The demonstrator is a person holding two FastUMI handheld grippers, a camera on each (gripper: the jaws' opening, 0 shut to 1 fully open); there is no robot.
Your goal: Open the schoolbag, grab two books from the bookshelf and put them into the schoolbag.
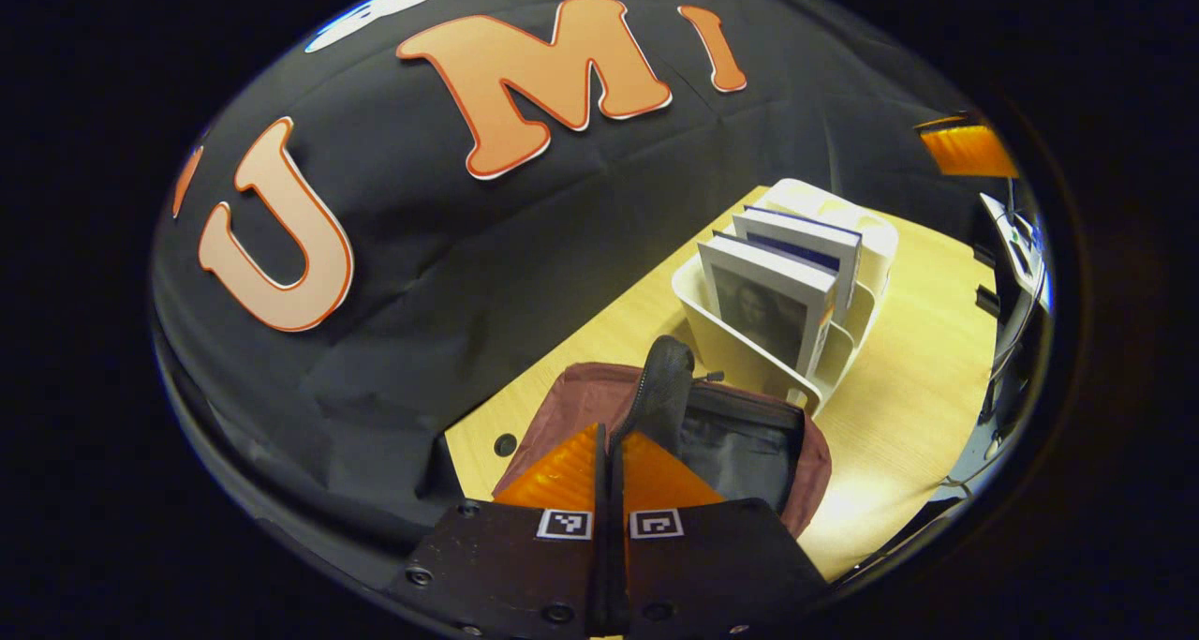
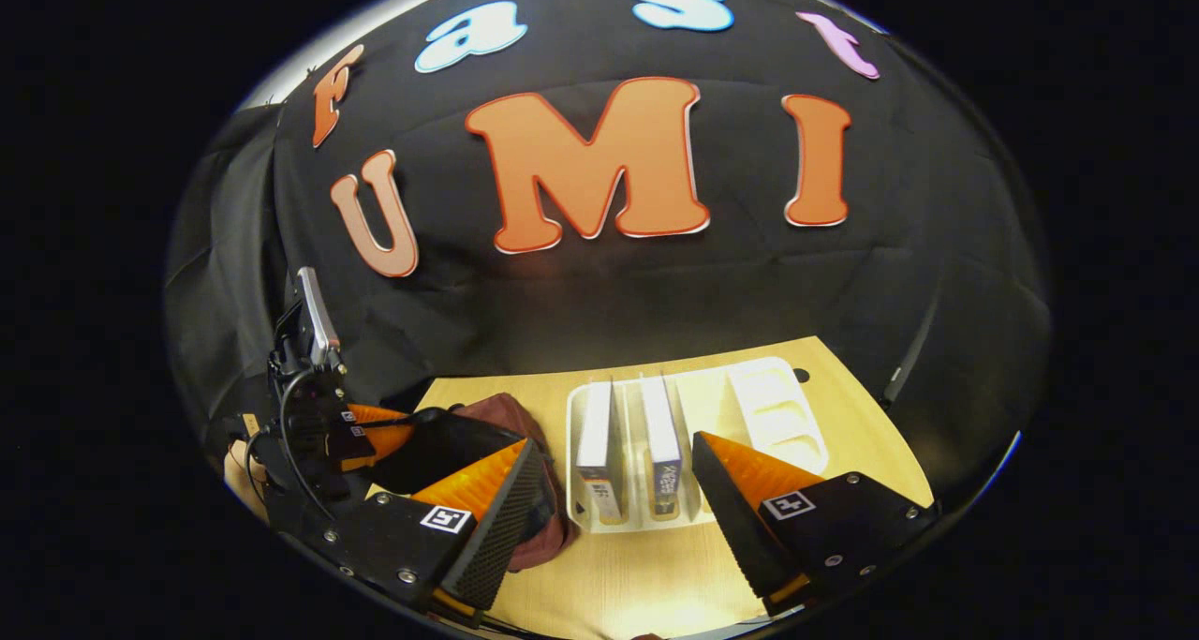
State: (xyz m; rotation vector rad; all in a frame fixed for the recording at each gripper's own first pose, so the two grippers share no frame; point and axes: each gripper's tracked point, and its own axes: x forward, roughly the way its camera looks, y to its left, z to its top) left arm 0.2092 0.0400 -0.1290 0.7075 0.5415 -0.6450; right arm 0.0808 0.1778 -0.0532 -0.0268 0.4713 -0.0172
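Note:
The maroon schoolbag (image 1: 581,401) lies on the wooden table (image 1: 918,387) with its mouth open and its dark lining (image 1: 740,448) showing. My left gripper (image 1: 611,431) is shut on the bag's black zip-edged flap (image 1: 663,373) and holds it up. Behind the bag stands a white book rack (image 1: 731,345) with two upright books (image 1: 768,293) (image 1: 813,244). In the right gripper view, my right gripper (image 2: 623,509) hangs open above the table, just in front of the two books (image 2: 597,439) (image 2: 661,434) in the rack (image 2: 773,406). The left gripper (image 2: 370,431) and the bag (image 2: 510,413) are to its left.
The rack's right-hand slots (image 2: 759,401) hold nothing. The table has a round cable hole near each back corner (image 1: 505,444) (image 2: 798,375). The black cloth wall runs along the table's back edge. Some equipment (image 1: 1016,237) stands beyond the table's far end.

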